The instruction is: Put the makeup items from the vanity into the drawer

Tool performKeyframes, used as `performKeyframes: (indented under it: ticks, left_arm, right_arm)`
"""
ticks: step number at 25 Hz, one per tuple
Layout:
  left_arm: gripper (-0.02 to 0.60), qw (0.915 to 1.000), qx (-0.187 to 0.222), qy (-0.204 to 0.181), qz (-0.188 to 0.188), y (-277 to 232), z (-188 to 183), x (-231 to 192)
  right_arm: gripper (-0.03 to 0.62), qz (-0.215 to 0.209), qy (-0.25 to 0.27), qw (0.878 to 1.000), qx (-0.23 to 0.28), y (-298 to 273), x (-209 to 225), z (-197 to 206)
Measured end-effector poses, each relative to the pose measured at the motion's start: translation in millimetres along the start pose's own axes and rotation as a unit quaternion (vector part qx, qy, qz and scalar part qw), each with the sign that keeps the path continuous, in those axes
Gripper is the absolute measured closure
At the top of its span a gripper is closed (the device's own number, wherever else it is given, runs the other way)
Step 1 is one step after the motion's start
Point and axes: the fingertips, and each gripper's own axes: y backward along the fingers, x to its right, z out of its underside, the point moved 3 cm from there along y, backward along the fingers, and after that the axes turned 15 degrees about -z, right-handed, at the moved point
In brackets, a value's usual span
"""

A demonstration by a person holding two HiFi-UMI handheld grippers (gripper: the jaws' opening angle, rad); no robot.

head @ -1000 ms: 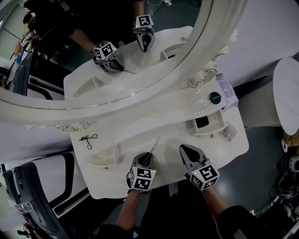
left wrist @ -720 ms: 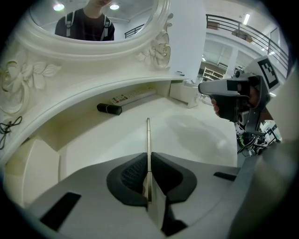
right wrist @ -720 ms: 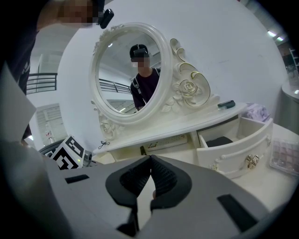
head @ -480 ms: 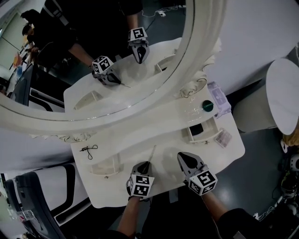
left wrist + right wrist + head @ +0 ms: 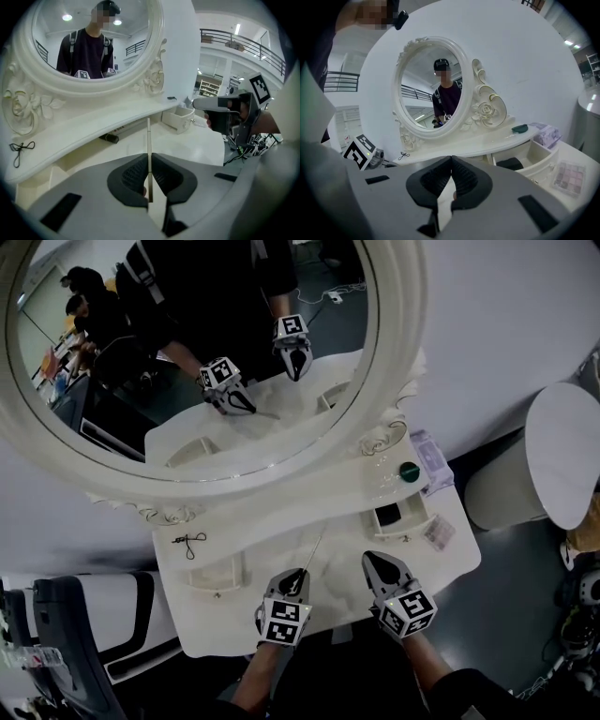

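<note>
My left gripper (image 5: 298,577) (image 5: 149,177) is shut on a thin pale makeup stick (image 5: 313,551) (image 5: 149,138), which points forward over the white vanity top (image 5: 246,521). The right gripper (image 5: 373,562) (image 5: 450,174) hovers beside it near the front edge, shut with nothing between its jaws. To the right, a small drawer (image 5: 413,526) (image 5: 536,165) stands open with a black item (image 5: 386,516) (image 5: 510,163) inside. A green compact (image 5: 409,471) (image 5: 519,127) lies on the upper shelf. An eyeshadow palette (image 5: 437,533) (image 5: 569,176) lies right of the drawer.
A big oval mirror (image 5: 187,343) rises behind the shelf. A purple box (image 5: 429,461) (image 5: 546,133) sits at the shelf's right end, a black cord (image 5: 190,542) (image 5: 18,150) at its left. A dark tube (image 5: 108,138) lies under the shelf. A round white stool (image 5: 553,456) stands right.
The head view has shifted, so the mirror fills more of the picture. Both grippers stay at the vanity's front edge, the left one still holding the stick.
</note>
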Motion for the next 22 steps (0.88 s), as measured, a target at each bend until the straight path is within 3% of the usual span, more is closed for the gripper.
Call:
performKeyframes:
  ticks: [11, 22]
  left_arm:
    - [0.546, 0.9989, 0.043, -0.019, 0.006, 21, -32, 12]
    - [0.546, 0.9946, 0.075, -0.057, 0.045, 8, -79, 58]
  right_arm:
    - [0.571, 0.019, -0.003, 1.0, 0.024, 18, 1, -8]
    - [0.571, 0.055, 0.001, 0.997, 0.048, 53, 24, -22]
